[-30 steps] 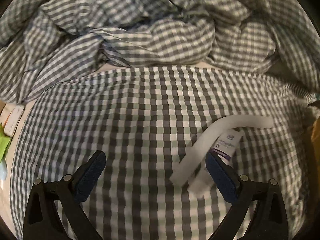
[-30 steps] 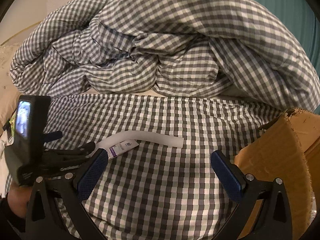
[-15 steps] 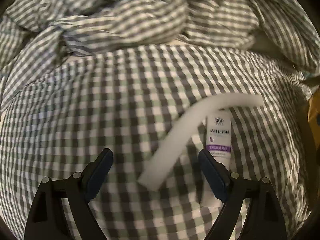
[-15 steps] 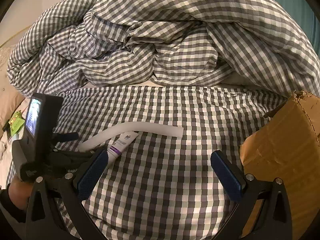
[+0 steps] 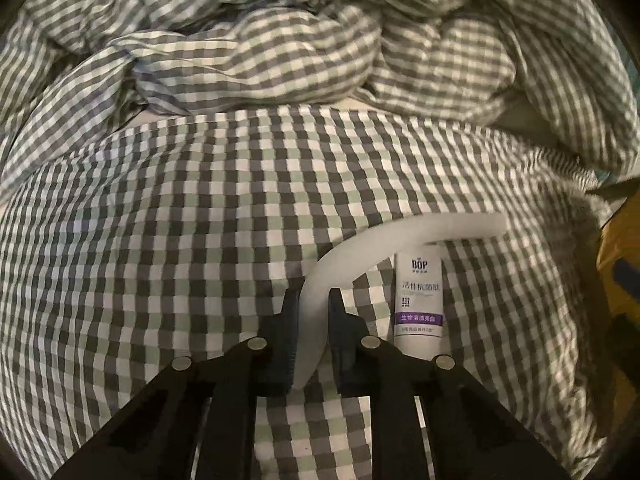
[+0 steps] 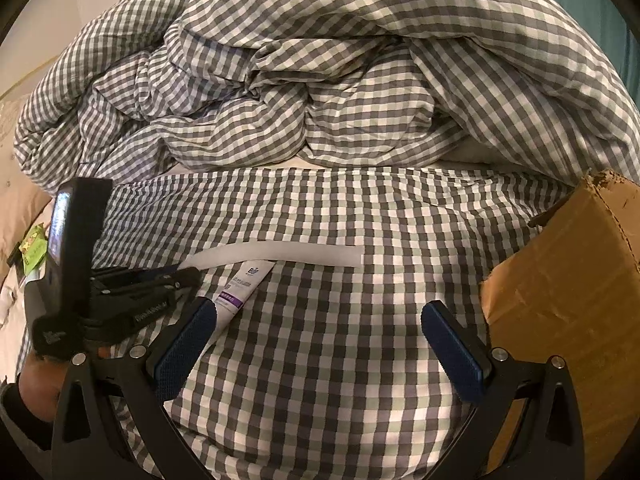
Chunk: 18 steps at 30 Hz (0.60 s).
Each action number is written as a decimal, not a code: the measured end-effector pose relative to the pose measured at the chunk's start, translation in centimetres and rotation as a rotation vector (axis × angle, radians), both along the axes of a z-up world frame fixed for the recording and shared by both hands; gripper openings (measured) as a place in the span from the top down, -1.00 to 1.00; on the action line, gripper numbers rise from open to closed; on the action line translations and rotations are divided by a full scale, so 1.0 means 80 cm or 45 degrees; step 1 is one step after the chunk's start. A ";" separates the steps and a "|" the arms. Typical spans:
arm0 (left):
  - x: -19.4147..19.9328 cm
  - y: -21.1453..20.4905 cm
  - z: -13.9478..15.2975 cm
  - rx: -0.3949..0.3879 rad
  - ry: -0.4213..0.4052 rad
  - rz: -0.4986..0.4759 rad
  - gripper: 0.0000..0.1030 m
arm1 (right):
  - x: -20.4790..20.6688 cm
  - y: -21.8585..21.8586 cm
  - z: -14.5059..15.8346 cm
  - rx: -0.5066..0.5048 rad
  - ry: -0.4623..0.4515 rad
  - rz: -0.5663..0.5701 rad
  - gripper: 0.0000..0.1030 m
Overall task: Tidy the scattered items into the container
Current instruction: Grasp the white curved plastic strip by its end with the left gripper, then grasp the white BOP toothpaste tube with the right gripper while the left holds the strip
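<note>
Closing on the near end of the white foam strip point(image 5: 316, 312), the left gripper point(image 5: 313, 300) is seen with its jaws drawn almost together, the strip pinched between the dark pads and nothing else caught. From that pinch the strip is carried away from the gripper and then bent off to the right, so its long axis is first in line with the fingers and then swung toward the cardboard box point(image 6: 568, 304). A white tube with a purple band point(image 5: 418, 300) is laid just beside the strip on its right, lengthwise along the gripper's line, close to the right-hand finger but not gripped.

The right gripper point(image 6: 320, 344) is held wide apart, blue pads clear, with nothing between them; only checked bedsheet point(image 6: 320, 400) is framed there. By the look of it, the left is the hand on the job, while the right is nearer the box, which is stood at the far right edge of the sheet.

The coming move is judged to be a lift and a carry to the right, toward the box's open top. Open room is offered across the flat sheet between strip and box. The heaped checked duvet point(image 6: 360, 60) is banked behind, well apart from that path. The free end of the strip may be expected to droop and trail, and the tube could be brushed as the strip is raised.
</note>
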<state>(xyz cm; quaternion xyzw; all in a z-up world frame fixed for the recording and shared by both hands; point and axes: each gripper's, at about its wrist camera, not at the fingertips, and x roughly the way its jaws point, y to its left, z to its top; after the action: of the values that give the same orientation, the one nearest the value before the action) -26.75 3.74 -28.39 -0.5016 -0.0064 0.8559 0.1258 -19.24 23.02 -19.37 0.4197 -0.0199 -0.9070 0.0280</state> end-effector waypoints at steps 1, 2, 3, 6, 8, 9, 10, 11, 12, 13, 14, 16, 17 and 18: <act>0.000 -0.003 0.004 0.005 0.015 0.022 0.74 | 0.000 -0.001 -0.001 -0.001 -0.001 0.004 -0.99; 0.002 -0.007 0.008 0.010 0.028 0.036 0.74 | -0.001 -0.004 -0.001 -0.001 -0.003 0.010 -0.99; 0.004 -0.012 0.013 0.020 0.043 0.051 0.74 | -0.002 -0.007 -0.003 0.001 -0.007 0.017 -0.99; 0.013 -0.029 0.032 0.037 0.085 0.094 0.74 | -0.005 -0.020 -0.008 -0.009 -0.022 0.037 -0.99; 0.019 -0.042 0.048 0.053 0.119 0.125 0.74 | -0.008 -0.033 -0.013 -0.019 -0.035 0.056 -0.99; 0.023 -0.050 0.058 0.057 0.144 0.143 0.74 | -0.009 -0.038 -0.015 -0.021 -0.039 0.064 -0.99; 0.025 -0.056 0.066 0.063 0.160 0.154 0.74 | -0.011 -0.045 -0.017 -0.021 -0.045 0.073 -0.99; 0.028 -0.062 0.073 0.069 0.176 0.163 0.74 | -0.012 -0.051 -0.019 -0.017 -0.054 0.078 -0.99; 0.030 -0.069 0.080 0.073 0.193 0.176 0.74 | -0.013 -0.058 -0.022 -0.013 -0.063 0.080 -0.99; 0.035 -0.078 0.089 0.073 0.221 0.201 0.74 | -0.015 -0.064 -0.024 -0.014 -0.069 0.082 -0.99; 0.039 -0.085 0.096 0.073 0.241 0.220 0.74 | -0.017 -0.073 -0.028 -0.021 -0.075 0.086 -0.99; 0.046 -0.101 0.109 0.077 0.276 0.262 0.74 | -0.022 -0.085 -0.035 -0.026 -0.087 0.091 -0.99; 0.049 -0.109 0.114 0.082 0.288 0.277 0.74 | -0.026 -0.092 -0.041 -0.021 -0.102 0.094 -0.99; 0.052 -0.117 0.119 0.088 0.299 0.292 0.74 | -0.030 -0.099 -0.047 -0.015 -0.120 0.097 -0.99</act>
<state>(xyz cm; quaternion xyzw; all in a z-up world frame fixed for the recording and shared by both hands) -22.58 -5.61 -18.91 -0.3895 -0.0781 0.9166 0.0445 -21.66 15.06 -23.14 0.4622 -0.0104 -0.8844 0.0641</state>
